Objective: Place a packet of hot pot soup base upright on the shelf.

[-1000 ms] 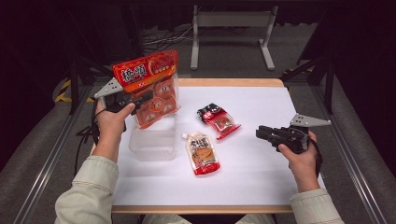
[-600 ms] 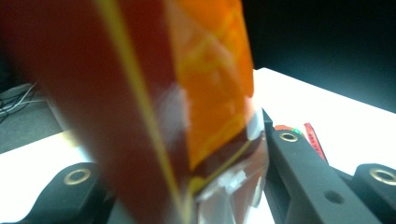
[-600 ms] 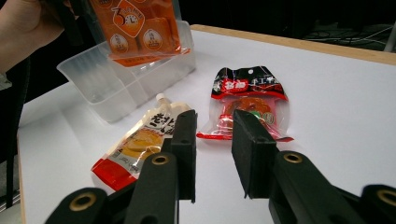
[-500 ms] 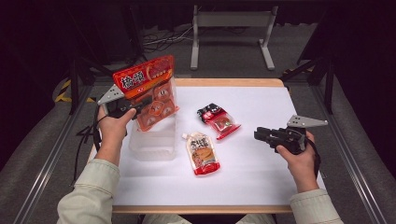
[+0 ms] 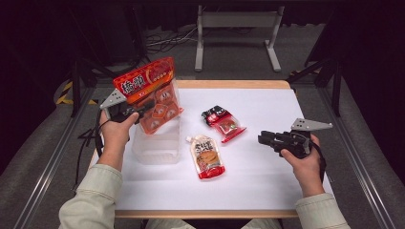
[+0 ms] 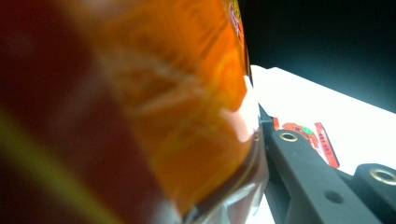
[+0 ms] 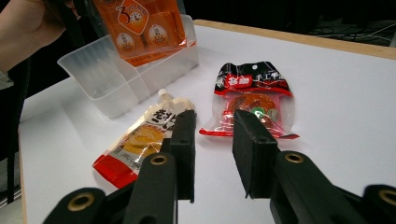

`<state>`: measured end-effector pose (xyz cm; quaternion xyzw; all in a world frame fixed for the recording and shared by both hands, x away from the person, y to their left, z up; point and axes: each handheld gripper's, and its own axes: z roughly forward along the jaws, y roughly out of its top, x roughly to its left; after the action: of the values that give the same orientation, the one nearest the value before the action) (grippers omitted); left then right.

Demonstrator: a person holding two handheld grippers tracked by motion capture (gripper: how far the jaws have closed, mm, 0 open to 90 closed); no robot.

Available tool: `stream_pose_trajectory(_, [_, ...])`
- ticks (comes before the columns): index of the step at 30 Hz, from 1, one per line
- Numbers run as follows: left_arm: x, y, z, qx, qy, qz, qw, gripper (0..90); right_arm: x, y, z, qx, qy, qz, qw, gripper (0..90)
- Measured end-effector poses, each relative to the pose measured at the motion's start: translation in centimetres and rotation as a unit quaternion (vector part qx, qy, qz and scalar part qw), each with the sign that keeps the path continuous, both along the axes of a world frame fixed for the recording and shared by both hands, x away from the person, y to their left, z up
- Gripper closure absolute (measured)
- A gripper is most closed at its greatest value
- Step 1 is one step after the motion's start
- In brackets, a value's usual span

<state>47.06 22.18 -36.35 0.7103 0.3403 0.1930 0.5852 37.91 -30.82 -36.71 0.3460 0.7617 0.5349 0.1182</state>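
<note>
Gripping the orange snack bag (image 5: 152, 98) near its left edge, our left gripper (image 5: 128, 110) had its jaws clamped on the film and held the bag upright over the clear plastic bin (image 5: 157, 145), its lower end at or just inside the rim. We judged the bag light, soft and crinkly, its glossy film likely slippery, so a hold on the flat side seal looked safer than one on the puffy middle, where the wrapped pieces inside could be crushed. Its red header carried large white characters we could not read with confidence; in the right gripper view a round badge showed a "3" beside a clock. Our right gripper (image 5: 265, 139) hung empty with its jaws parted above the white table (image 5: 267, 186), aimed toward the spouted pouch (image 5: 206, 156) and the red-and-black packet (image 5: 223, 123), both lying flat.
</note>
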Motion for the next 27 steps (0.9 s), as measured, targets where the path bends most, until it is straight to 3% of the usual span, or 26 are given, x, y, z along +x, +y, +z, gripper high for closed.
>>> stream_pose_trajectory(10, [-0.2, 0.3, -0.6, -0.007, 0.015, 0.038, 0.9992, 71.1, 0.0, 0.1, -0.1, -0.002, 0.0, 0.003, 1.0, 70.2])
stream_pose_trajectory(12, [-0.1, 0.3, -0.7, 0.006, 0.019, 0.044, 0.9988, 71.1, 0.0, 0.1, -0.1, -0.001, 0.001, 0.003, 1.0, 70.1])
stream_pose_trajectory(13, [-0.1, 0.0, -0.9, 0.023, 0.024, 0.042, 0.9985, 71.1, 0.0, 0.1, -0.1, -0.001, 0.001, 0.003, 1.0, 70.1])
stream_pose_trajectory(15, [0.1, -0.3, -1.2, 0.033, 0.026, 0.032, 0.9986, 71.1, 0.0, 0.1, -0.2, -0.002, 0.001, 0.003, 1.0, 69.8])
stream_pose_trajectory(27, [1.3, -0.2, -1.9, 0.017, 0.05, 0.028, 0.9982, 70.8, 0.1, 0.3, -0.3, -0.003, 0.005, 0.005, 1.0, 69.3])
